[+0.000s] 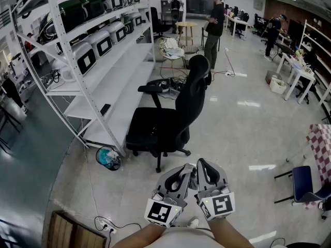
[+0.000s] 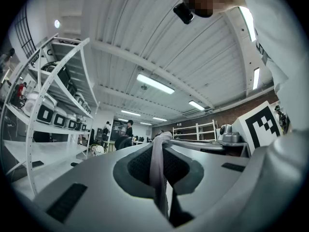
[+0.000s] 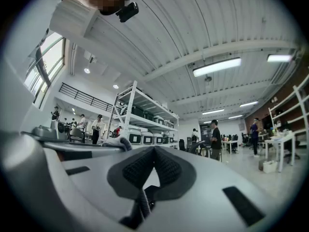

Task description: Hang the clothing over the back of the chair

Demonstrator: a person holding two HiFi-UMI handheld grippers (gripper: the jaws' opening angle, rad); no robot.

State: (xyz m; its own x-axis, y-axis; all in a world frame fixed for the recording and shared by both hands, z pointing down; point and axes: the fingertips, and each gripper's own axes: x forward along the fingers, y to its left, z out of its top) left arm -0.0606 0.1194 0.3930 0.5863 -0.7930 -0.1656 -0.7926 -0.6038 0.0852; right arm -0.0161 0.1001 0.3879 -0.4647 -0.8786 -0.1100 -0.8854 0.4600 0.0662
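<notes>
A black office chair (image 1: 170,118) stands in the middle of the floor, its back toward the right. Low in the head view, just in front of the person, my two grippers are held side by side. My left gripper (image 1: 187,170) is shut on a pale strip of the clothing (image 2: 157,170), which runs up between its pads and bunches over the tips. My right gripper (image 1: 202,165) is shut too, with a grey strand of the clothing (image 3: 141,207) caught low between its jaws. The rest of the garment is hidden below the grippers.
A tall white shelving rack (image 1: 111,81) with boxed machines lines the left side, close to the chair. A blue bin (image 1: 107,157) and cables lie at its foot. A person (image 1: 214,27) stands beyond the chair. A blue chair (image 1: 302,182) is at the right.
</notes>
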